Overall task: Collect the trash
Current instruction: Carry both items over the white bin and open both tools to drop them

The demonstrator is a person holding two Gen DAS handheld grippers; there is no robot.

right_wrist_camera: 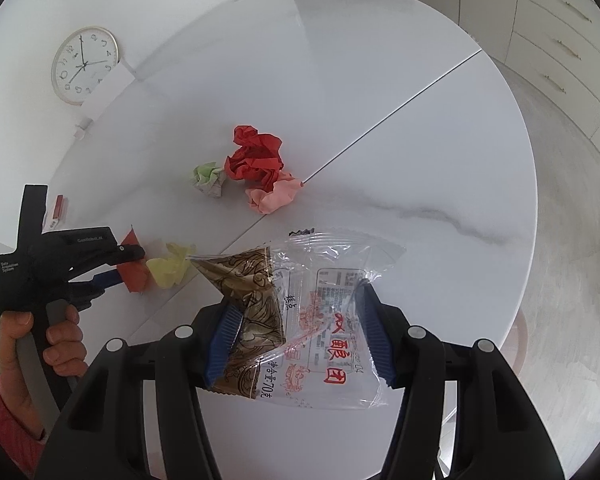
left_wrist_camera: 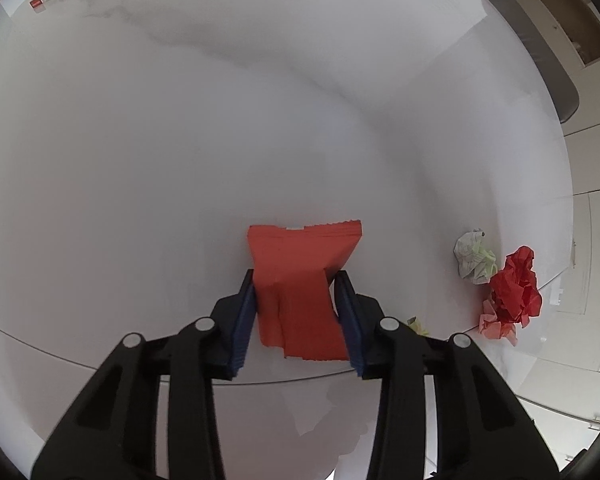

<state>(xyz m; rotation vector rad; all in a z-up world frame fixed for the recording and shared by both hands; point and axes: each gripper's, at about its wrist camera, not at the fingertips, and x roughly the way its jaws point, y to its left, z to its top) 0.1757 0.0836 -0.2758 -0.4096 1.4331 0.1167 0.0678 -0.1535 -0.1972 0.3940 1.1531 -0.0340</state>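
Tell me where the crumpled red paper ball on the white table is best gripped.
Grip the crumpled red paper ball across its bulging middle, coming from above. It sits loose on the white table, but the pink paper wad touches one side and a green-white wad lies close, so set the fingers across the free sides.

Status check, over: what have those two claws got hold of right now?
Left claw shut on red wrapper. Right claw shut on clear snack wrapper. Crumpled paper balls left on table. Nothing blocking.

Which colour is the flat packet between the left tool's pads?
The flat paper-like packet is plain orange-red, without visible print; the left wrist view shows it best.
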